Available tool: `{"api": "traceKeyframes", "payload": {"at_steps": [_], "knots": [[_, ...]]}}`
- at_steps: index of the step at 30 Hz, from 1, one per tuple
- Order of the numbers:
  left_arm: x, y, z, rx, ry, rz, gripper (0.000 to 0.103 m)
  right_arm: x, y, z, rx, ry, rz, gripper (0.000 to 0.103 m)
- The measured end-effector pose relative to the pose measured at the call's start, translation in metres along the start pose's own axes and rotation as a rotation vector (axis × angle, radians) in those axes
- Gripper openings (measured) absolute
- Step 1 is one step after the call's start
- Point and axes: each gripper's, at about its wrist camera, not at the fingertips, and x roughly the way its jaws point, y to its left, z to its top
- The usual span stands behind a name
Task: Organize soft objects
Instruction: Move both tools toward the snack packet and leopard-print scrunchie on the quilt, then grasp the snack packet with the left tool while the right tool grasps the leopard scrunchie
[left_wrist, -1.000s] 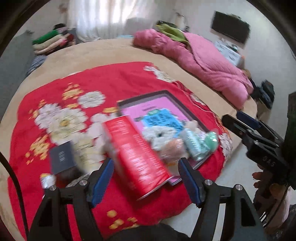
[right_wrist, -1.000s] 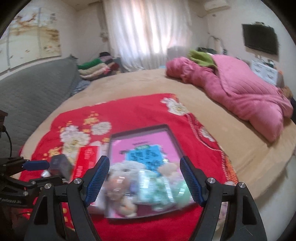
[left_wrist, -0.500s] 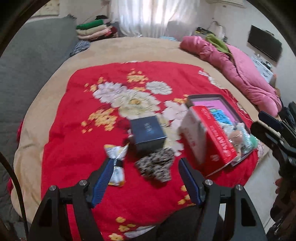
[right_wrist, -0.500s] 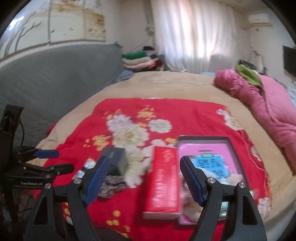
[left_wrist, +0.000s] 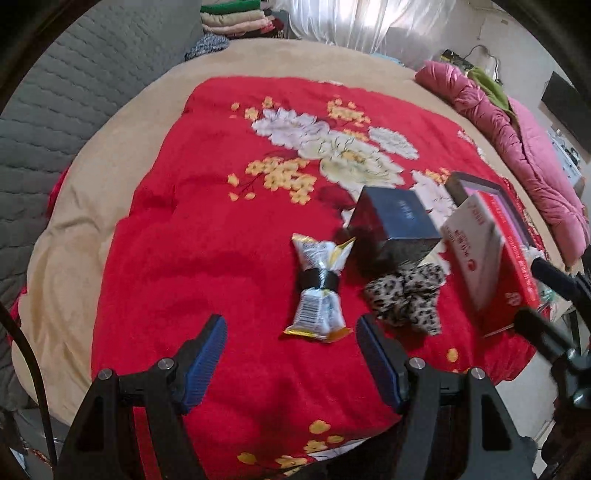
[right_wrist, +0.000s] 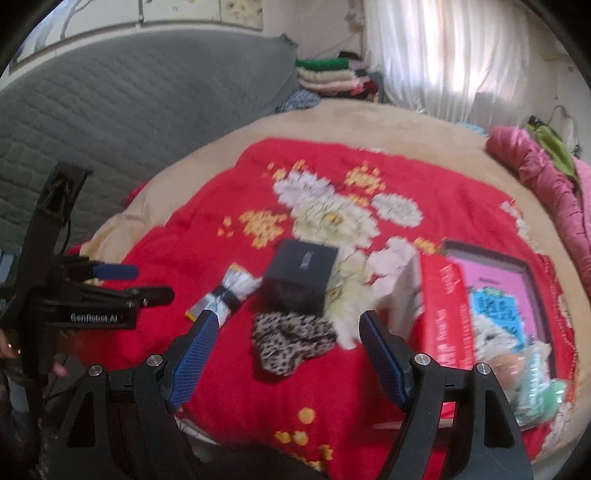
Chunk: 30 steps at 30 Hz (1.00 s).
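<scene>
Both open, empty grippers, left gripper (left_wrist: 290, 352) and right gripper (right_wrist: 286, 345), hovered near the soft, light leopard-print fabric scrunchie (right_wrist: 291, 341) at frame centre, likely best pinched across its bunched middle.

**Occlusions / blur**

Right wrist view was motion-blurred throughout; print on the red box (right_wrist: 445, 310) and dark box (right_wrist: 303, 269) was unreadable. Soft items in the tray (right_wrist: 517, 258) smeared together, could not be told apart. In the left view, the red box (left_wrist: 491, 258) hid most of the tray (left_wrist: 476, 184).

Grey quilted headboard (right_wrist: 122, 125), white curtain (right_wrist: 443, 55), pink quilt (left_wrist: 524, 147) beside folded clothes (left_wrist: 236, 18).
</scene>
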Motion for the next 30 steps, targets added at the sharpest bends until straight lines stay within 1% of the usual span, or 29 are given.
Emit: {"api": "traceKeyframes", "payload": {"at_steps": [4, 11, 16, 23, 26, 27, 28, 30], "knots": [[0.021, 0.001, 0.002, -0.001, 0.036, -0.014, 0.072, 0.027, 0.007, -0.006, -0.02, 0.056, 0.007, 0.08], [0.047, -0.006, 0.013, 0.009, 0.072, -0.034, 0.072, 0.075, 0.013, -0.017, -0.069, 0.16, 0.001, 0.08], [0.064, -0.012, 0.019, 0.02, 0.096, -0.031, 0.072, 0.105, 0.014, -0.02, -0.115, 0.209, -0.044, 0.08], [0.083, -0.014, 0.023, 0.024, 0.125, -0.032, 0.072, 0.134, -0.001, -0.02, -0.091, 0.256, -0.05, 0.08], [0.087, -0.017, 0.024, 0.033, 0.132, -0.019, 0.072, 0.141, -0.006, -0.02, -0.065, 0.269, -0.046, 0.079], [0.089, -0.018, 0.024, 0.034, 0.133, -0.018, 0.072, 0.141, -0.007, -0.02, -0.06, 0.268, -0.043, 0.075], [0.091, -0.018, 0.024, 0.035, 0.137, -0.021, 0.072, 0.142, -0.008, -0.02, -0.055, 0.27, -0.044, 0.063], [0.095, -0.019, 0.025, 0.039, 0.143, -0.015, 0.072, 0.143, -0.01, -0.02, -0.045, 0.274, -0.039, 0.051]]}}
